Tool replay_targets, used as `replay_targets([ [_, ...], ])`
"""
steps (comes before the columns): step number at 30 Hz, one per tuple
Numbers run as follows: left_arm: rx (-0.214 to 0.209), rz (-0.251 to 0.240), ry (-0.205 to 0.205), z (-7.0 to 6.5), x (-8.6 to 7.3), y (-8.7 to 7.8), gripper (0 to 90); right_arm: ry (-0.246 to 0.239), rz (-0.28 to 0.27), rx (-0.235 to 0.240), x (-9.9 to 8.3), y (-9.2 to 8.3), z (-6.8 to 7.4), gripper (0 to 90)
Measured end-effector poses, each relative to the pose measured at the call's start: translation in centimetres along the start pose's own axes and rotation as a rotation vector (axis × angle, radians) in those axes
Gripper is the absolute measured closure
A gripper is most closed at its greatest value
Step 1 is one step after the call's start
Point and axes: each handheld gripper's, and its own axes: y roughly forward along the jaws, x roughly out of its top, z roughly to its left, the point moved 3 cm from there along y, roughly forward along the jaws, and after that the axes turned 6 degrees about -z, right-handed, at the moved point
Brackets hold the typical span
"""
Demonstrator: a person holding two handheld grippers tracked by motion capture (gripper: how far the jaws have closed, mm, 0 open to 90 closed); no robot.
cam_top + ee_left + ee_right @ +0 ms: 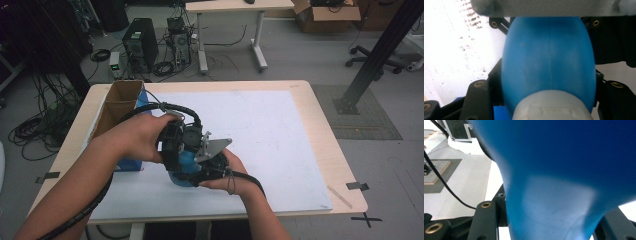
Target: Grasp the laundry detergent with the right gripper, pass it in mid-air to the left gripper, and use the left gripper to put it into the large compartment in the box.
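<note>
Blue bulb (549,57): smooth, matt rubbery plastic, faint moulded seam; white ribbed plastic collar (552,105). Table (330,150): pale wood-look top under scuffed white sheet (270,125). Box (117,102): brown cardboard.

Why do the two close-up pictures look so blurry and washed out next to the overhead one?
Left gripper view: the blue bulb sits too close to focus, and the white mat glares. Right gripper view: the bulb is a soft, shaded smear. High view: even light, sharper.

Beyond my work, an open brown cardboard box (119,101) sits at the white-topped wooden table's (320,130) left edge. Behind it on the floor: a black computer tower (140,44) and tangled black cables (35,131).
</note>
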Motion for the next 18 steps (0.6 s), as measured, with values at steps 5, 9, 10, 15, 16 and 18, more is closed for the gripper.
replay_targets([
  [5, 0.002, 0.01, -0.004, -0.05, 0.08, -0.06, 39.3, -0.005, -0.007, 0.0, 0.0, 0.03, 0.08, 44.5],
  [9, 0.008, 0.017, -0.004, -0.11, 0.21, -0.19, 39.3, 0.028, -0.018, -0.003, -0.01, -0.02, 0.13, 41.9],
  [10, 0.01, 0.02, -0.007, -0.04, 0.18, -0.27, 39.2, 0.035, -0.022, -0.003, -0.04, -0.05, 0.13, 40.0],
  [15, 0.015, 0.027, -0.013, 0.12, 0.08, -0.43, 39.3, 0.085, -0.036, -0.005, -0.34, -0.25, 0.0, 24.8],
  [16, 0.016, 0.028, -0.016, 0.13, 0.04, -0.45, 39.2, 0.114, -0.056, -0.031, -0.52, -0.46, -0.22, 20.0],
  [18, 0.018, 0.028, -0.017, 0.13, 0.04, -0.45, 39.2, 0.109, -0.061, -0.024, -0.6, -0.54, -0.23, 19.4],
])
